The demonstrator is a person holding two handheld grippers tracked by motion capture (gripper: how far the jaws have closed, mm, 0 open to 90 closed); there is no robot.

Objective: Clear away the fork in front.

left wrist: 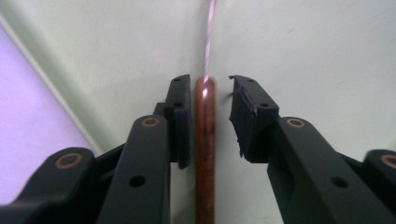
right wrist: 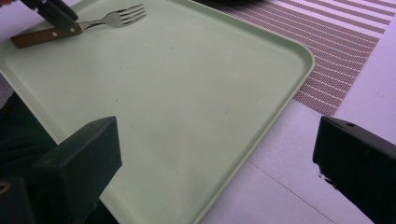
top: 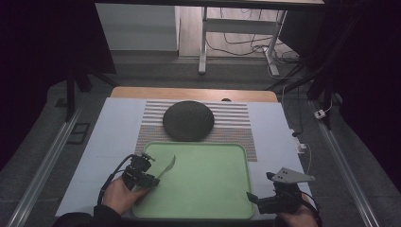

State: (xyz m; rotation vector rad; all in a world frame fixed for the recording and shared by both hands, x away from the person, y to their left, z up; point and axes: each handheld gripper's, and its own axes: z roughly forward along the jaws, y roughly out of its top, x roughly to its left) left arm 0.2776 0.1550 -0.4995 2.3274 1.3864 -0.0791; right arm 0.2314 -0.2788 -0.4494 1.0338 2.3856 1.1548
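I see the bench (top: 113, 142) carrying a striped mat (top: 236, 123), a dark round plate (top: 188, 120) toward its far edge, and a green tray (top: 213, 189) at the near edge. The fork (right wrist: 79, 25) lies on the tray near its left edge. My left claw (left wrist: 210, 100) straddles the wooden handle, one jaw touching, the other a little off, so no grip yet. My right claw (right wrist: 215, 163) hangs wide and empty over the tray's near right corner. Lifting and placing are, I judge, still ahead.
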